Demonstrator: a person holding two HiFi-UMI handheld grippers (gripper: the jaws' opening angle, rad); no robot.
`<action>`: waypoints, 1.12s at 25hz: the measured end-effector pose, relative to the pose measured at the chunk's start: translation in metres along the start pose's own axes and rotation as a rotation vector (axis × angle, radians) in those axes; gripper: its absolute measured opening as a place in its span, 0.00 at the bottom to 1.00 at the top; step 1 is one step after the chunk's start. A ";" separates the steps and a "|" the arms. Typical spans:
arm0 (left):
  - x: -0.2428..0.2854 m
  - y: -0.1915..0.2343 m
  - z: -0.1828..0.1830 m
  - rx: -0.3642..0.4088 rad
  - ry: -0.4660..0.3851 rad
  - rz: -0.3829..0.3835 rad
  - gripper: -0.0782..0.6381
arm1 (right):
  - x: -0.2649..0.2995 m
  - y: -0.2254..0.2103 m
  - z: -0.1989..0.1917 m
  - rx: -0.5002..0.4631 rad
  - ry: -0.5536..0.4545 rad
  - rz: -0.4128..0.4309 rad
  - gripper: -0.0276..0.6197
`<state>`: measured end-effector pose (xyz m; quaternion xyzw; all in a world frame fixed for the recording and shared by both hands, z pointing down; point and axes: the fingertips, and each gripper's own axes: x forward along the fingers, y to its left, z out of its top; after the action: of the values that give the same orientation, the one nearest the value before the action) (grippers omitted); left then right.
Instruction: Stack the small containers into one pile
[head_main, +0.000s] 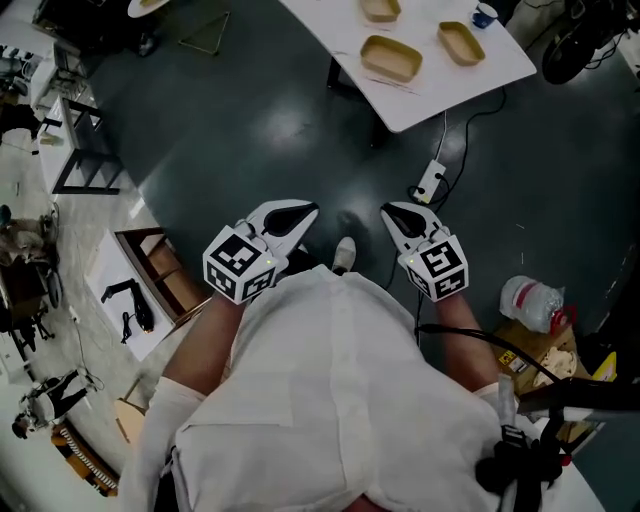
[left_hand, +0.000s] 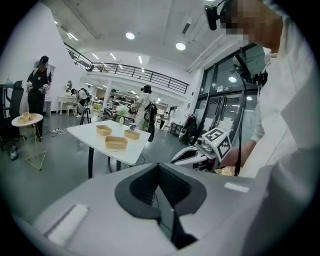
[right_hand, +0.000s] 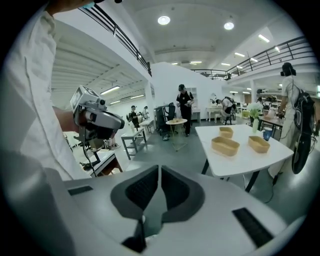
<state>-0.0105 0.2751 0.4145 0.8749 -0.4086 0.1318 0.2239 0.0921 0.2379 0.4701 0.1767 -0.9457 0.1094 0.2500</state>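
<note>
Three small tan containers lie on a white table (head_main: 420, 100) well ahead of me: a near one (head_main: 391, 58), one to its right (head_main: 461, 43) and a far one (head_main: 381, 10). The left gripper view shows them too, the nearest container (left_hand: 116, 143) in front. In the right gripper view the nearest container (right_hand: 225, 146) sits by the table's near edge. My left gripper (head_main: 303, 213) and right gripper (head_main: 391, 212) hang side by side over the dark floor, close to my body and far from the table. Both are shut with nothing in them, as the left gripper (left_hand: 160, 167) and right gripper (right_hand: 159, 172) show in their own views.
A power strip (head_main: 430, 182) with its cable lies on the floor between me and the table. A plastic bottle (head_main: 530, 300) and a cardboard box (head_main: 545, 350) are at my right, a low wooden shelf (head_main: 160, 270) at my left. People stand by a small round table (right_hand: 176, 121) further off.
</note>
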 end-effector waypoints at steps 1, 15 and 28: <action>0.005 0.006 0.005 -0.006 -0.002 0.003 0.12 | 0.005 -0.007 0.004 -0.003 0.001 0.000 0.05; 0.090 0.123 0.064 0.022 0.039 -0.194 0.12 | 0.079 -0.108 0.052 -0.017 0.039 -0.130 0.05; 0.112 0.263 0.112 0.064 0.099 -0.293 0.12 | 0.199 -0.235 0.090 -0.202 0.258 -0.237 0.05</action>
<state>-0.1376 -0.0034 0.4386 0.9243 -0.2605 0.1538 0.2328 -0.0172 -0.0593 0.5234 0.2451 -0.8847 0.0054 0.3965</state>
